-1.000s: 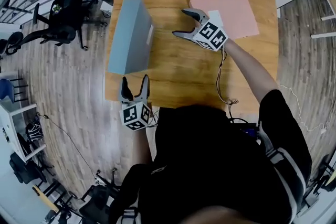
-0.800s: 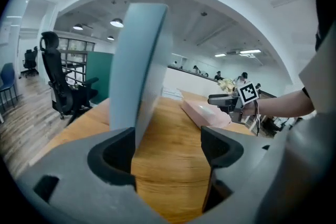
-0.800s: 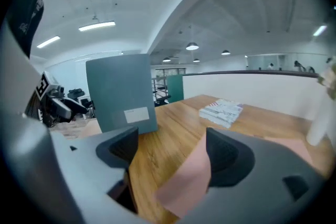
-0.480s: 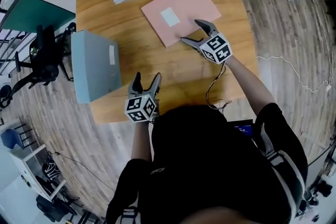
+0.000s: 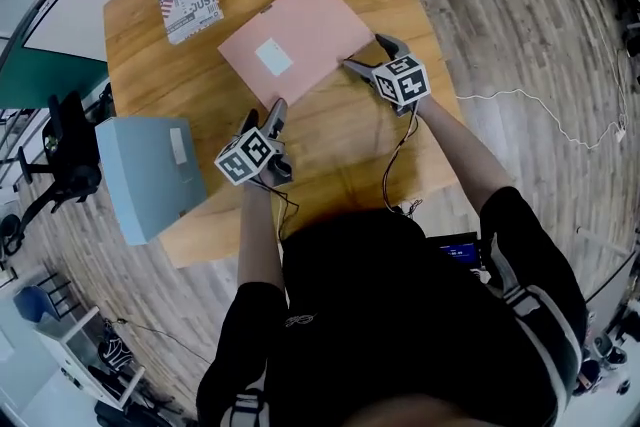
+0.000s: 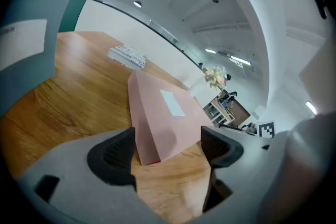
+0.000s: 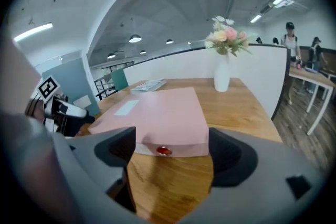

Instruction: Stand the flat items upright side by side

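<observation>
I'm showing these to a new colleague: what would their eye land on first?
The pink box lying flat mid-table, with both tools aimed at it. The left tool is open at its near corner. The right tool, whose jaws have just been opening, faces its right side with nothing gripped. Next, the blue-grey box standing at the table's left edge.

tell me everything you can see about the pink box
The pink box is a thin, matte, cardboard-looking case lying flat on the wooden table, with a white label on top and a small red spot on one side edge. The left gripper faces one corner and the right gripper faces the red-spot edge, both with jaws apart, neither pressing on it.
</observation>
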The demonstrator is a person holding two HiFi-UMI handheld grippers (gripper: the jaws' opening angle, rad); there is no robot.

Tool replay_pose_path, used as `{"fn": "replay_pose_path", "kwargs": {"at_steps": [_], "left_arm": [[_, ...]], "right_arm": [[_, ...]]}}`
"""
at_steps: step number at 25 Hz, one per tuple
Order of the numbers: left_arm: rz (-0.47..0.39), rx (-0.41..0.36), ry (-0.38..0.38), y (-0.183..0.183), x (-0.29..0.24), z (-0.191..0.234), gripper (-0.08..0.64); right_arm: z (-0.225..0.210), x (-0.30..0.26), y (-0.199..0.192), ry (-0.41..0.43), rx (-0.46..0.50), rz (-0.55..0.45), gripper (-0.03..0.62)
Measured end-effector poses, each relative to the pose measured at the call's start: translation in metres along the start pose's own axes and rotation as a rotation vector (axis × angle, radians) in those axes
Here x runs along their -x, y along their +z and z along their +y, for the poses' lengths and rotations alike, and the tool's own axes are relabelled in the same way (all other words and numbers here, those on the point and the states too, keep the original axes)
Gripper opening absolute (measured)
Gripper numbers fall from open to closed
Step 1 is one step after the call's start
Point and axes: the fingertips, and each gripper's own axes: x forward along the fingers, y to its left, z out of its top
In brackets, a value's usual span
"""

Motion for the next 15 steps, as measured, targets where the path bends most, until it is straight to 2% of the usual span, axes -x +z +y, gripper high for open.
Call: {"fn": "replay_pose_path", "kwargs": {"at_steps": [2,5,9,11,15], "left_arm": [[0.013,0.023,0.032,0.000,-0.016,0.004,0.402],[0.059,-0.011,0.098,-0.001,-0.036,0.012,0.411],[0.138,-0.030,0.116,-0.009,-0.051,0.016,0.408],[0.132,-0.027,0.115,-0.009,-0.050,0.015,0.403],[0.126,-0.027,0.111,-0.027,-0.037,0.011,0.399]], "right_arm": [[-0.020,-0.011,0.001,-0.005,-0.084,0.007,0.439],[-0.040,-0.028,0.003,-0.004,-0.167,0.029,0.439],[-0.038,-0.041,-0.006,0.048,-0.195,0.093,0.425],[-0.033,-0.042,-0.008,0.067,-0.230,0.081,0.388],[-0.026,-0.027,-0.021,0.069,-0.227,0.073,0.385]]}}
